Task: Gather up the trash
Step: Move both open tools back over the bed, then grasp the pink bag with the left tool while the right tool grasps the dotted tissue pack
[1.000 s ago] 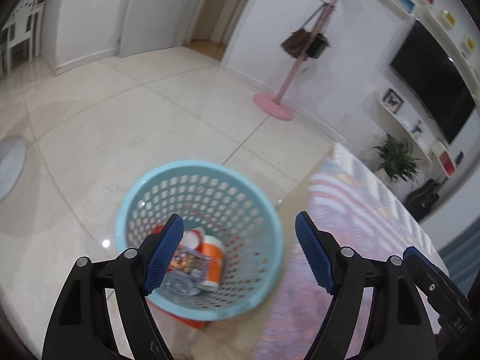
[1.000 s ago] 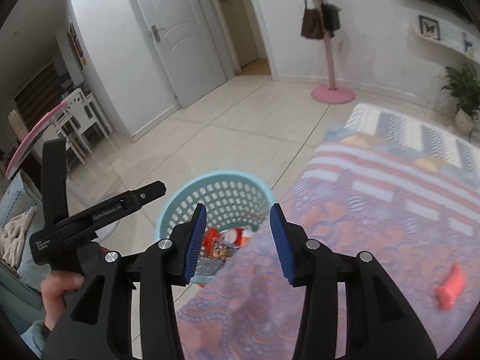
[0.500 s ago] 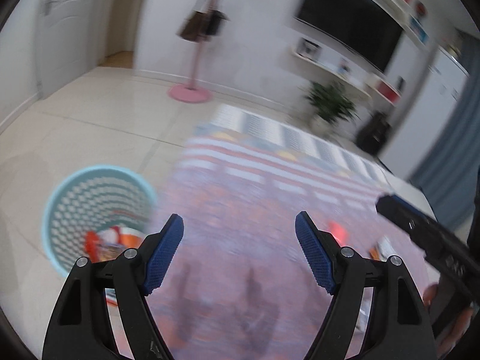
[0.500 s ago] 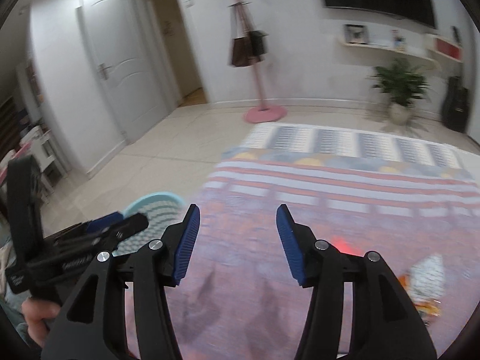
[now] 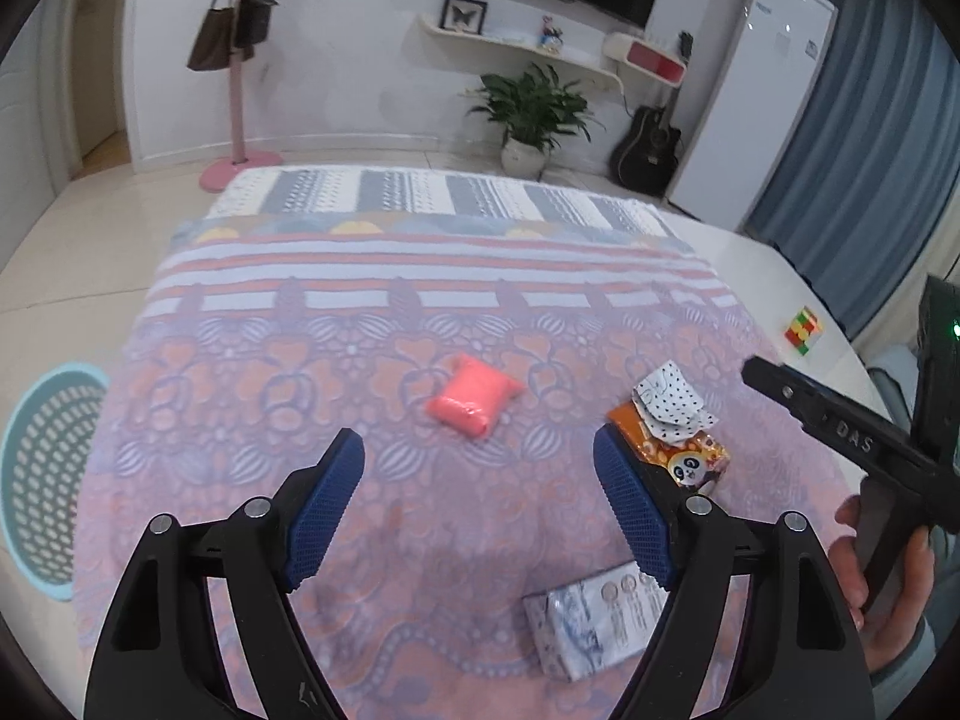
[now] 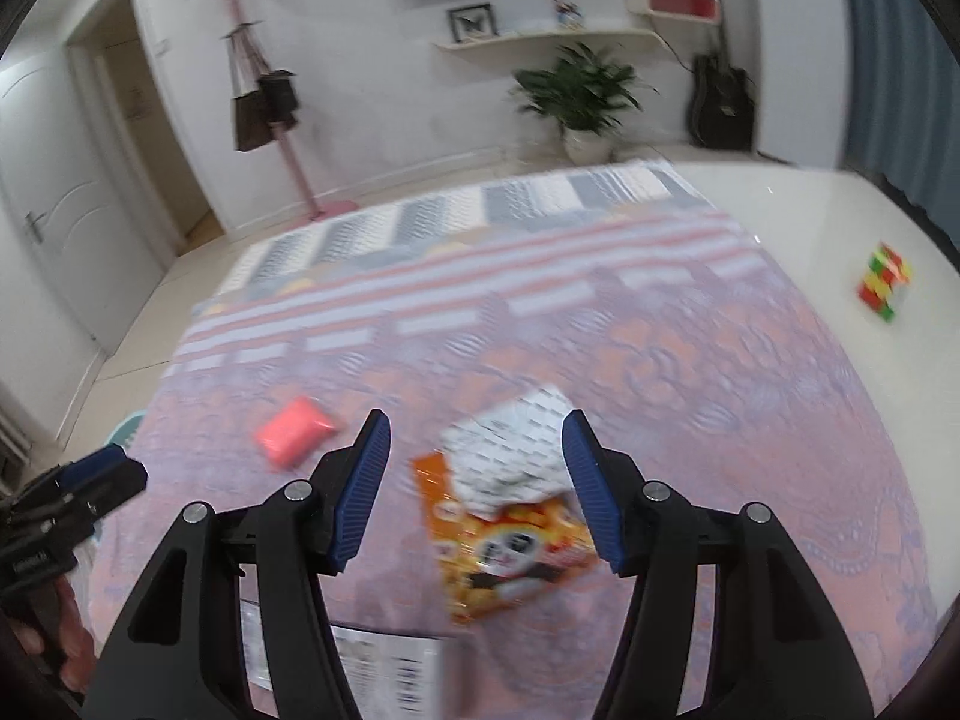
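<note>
On the patterned rug [image 5: 336,360] lie a pink packet [image 5: 474,399], an orange panda snack bag [image 5: 678,456] with a white dotted wrapper [image 5: 669,408] on top, and a white-blue packet [image 5: 594,618]. My left gripper [image 5: 480,504] is open and empty above the rug, the pink packet just ahead of it. My right gripper [image 6: 477,483] is open and empty, with the orange bag [image 6: 510,546] and dotted wrapper [image 6: 510,450] between its fingers. The pink packet [image 6: 294,429] lies to its left. The light-blue basket [image 5: 36,474] stands off the rug's left edge.
A coloured cube [image 5: 804,330] sits on the white floor right of the rug; it also shows in the right wrist view [image 6: 885,282]. A pink coat stand [image 5: 237,120], a potted plant [image 5: 534,114], a guitar [image 5: 648,150] and a fridge [image 5: 762,90] line the far wall.
Both grippers swung right, away from the basket and over the rug. The trash items on the rug came into view. Both stayed open and empty.
</note>
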Demonstrator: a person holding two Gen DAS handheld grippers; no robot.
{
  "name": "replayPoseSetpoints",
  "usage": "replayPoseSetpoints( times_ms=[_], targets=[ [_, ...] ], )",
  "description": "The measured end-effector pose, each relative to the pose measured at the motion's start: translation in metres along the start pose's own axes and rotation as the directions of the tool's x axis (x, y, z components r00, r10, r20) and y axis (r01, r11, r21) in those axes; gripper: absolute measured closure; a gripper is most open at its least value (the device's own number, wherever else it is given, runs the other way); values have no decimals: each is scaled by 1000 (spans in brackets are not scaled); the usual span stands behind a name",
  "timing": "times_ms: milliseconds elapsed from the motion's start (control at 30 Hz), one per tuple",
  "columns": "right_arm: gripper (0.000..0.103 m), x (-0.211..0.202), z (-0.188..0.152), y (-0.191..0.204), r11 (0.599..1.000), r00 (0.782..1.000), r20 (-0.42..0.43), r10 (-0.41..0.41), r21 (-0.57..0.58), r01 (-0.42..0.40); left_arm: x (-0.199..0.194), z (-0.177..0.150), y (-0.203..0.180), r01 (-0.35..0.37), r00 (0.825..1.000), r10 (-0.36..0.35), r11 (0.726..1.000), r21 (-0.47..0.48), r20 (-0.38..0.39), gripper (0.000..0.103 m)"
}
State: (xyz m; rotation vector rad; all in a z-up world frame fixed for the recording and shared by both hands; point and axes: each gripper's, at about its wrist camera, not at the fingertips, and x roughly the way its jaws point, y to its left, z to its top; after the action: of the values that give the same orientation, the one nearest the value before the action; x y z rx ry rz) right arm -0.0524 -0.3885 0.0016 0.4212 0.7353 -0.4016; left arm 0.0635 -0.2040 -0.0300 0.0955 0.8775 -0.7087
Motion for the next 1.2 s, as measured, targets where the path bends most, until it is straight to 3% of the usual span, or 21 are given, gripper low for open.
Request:
replayPoseSetpoints(
  times_ms=[267, 500, 633, 833, 900, 967, 1033, 1133, 1200],
  targets=[
    [47, 33, -17, -31, 998, 996, -84, -29, 47, 33, 73, 16, 0, -6, 993, 12, 998, 54, -114, 25],
    [45, 70, -21, -42, 994, 982, -187, 23, 106, -3, 125, 21, 4, -39, 980, 54, 996, 76, -192, 25],
    [45, 89, -19, -34, 992, 970, -233, 61, 125, -33, 132, 17, 4, -60, 979, 78, 993, 104, -189, 25],
    [45, 103, -7, -24, 992, 974, -224, 46, 126, -18, 136, 17, -1, -75, 979, 100, 987, 141, -177, 26],
    [53, 106, -4, -19, 996, 975, -219, 18, 94, 3, 137, 18, -1, -91, 980, 115, 985, 147, -163, 30],
    [73, 110, -5, -9, 999, 976, -219, -18, 38, 26, 138, 19, -3, -120, 978, 145, 980, 162, -151, 40],
    [82, 110, -6, -5, 999, 978, -205, -34, 22, 39, 137, 21, -3, -149, 975, 174, 974, 171, -138, 64],
    [98, 105, -5, -3, 999, 984, -176, -23, 27, 28, 130, 24, 4, -136, 980, 152, 983, 125, -127, 66],
    [98, 98, -3, -1, 1000, 989, -145, -17, 21, 20, 124, 26, 8, -132, 984, 143, 987, 95, -111, 67]
  ],
)
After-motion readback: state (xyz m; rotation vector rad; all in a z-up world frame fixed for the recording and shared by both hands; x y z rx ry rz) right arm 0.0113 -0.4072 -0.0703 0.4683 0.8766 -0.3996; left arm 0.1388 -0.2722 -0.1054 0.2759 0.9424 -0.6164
